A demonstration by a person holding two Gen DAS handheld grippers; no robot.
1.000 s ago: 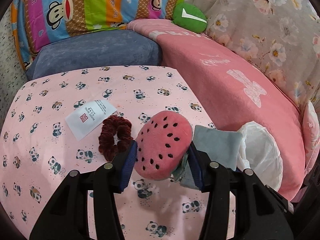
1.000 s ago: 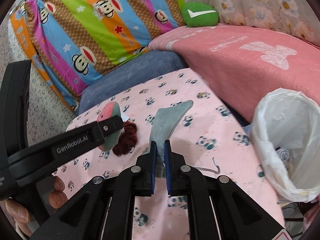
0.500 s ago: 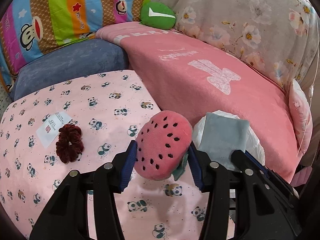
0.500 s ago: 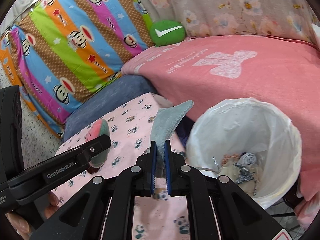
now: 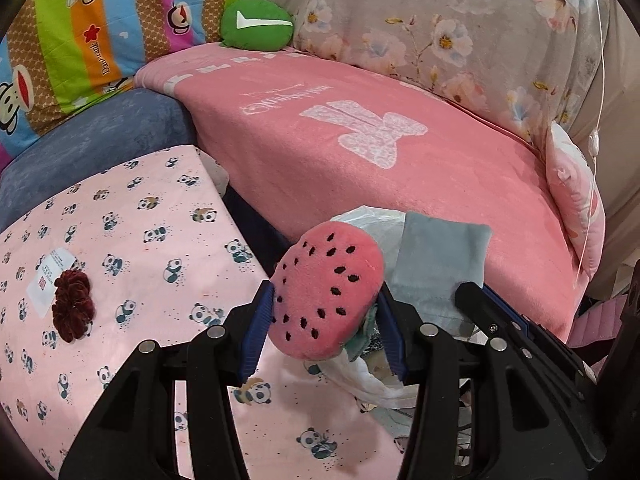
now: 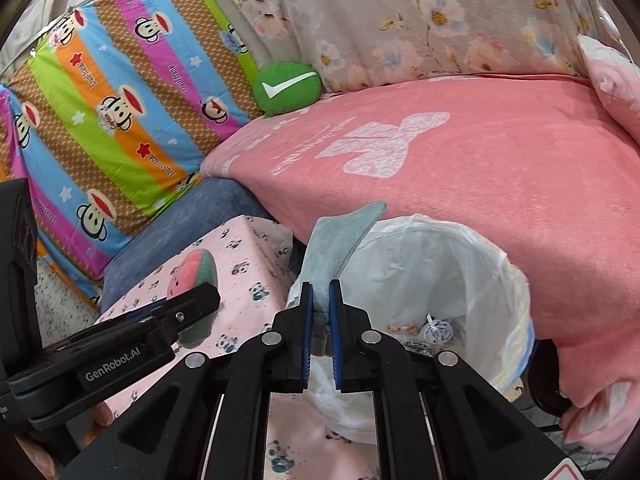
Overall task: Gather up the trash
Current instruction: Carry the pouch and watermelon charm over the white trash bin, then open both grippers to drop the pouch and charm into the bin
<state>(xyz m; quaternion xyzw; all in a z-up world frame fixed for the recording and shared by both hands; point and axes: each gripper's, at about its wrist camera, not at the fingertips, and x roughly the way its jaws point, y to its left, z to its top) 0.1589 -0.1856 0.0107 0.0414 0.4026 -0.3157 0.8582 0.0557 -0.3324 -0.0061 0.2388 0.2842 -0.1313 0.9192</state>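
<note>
The left gripper (image 5: 324, 332) is clamped on a pink watermelon plush (image 5: 326, 296), the blue pads pressing its two sides. The right gripper (image 6: 320, 334) is closed tight on a grey-blue cloth (image 6: 340, 240), which stands up from between the pads. Both items are held at the near left rim of the white-lined trash bin (image 6: 480, 264), which stands against the pink blanket (image 6: 480, 168) and contains some scraps. A dark red scrunchie (image 5: 74, 306) lies on a paper tag (image 5: 46, 276) on the panda-print surface (image 5: 140, 240), well left of the bin.
</note>
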